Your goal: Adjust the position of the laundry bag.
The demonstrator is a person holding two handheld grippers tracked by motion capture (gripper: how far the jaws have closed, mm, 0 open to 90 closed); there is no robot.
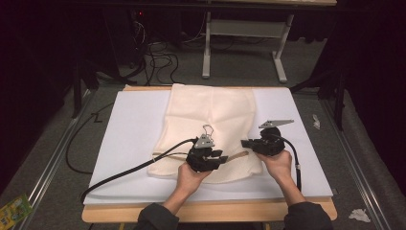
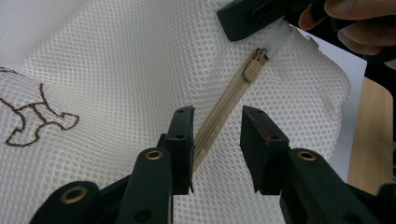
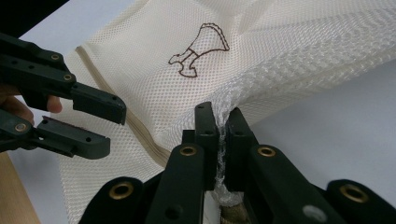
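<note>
From above, the mesh bag (image 1: 210,124) is pinned by the right gripper (image 1: 246,143), steadying it. Between the left gripper's (image 2: 217,122) released jaws lies the zipper (image 2: 224,105), slider (image 2: 253,66) ahead. The right gripper (image 3: 222,122) is clenched on mesh.

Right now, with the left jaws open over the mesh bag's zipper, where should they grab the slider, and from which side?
Grip the slider across its flat sides, coming along the zipper from the open end. It lies flat on the bag, which the right gripper pinches taut just beyond it.
</note>
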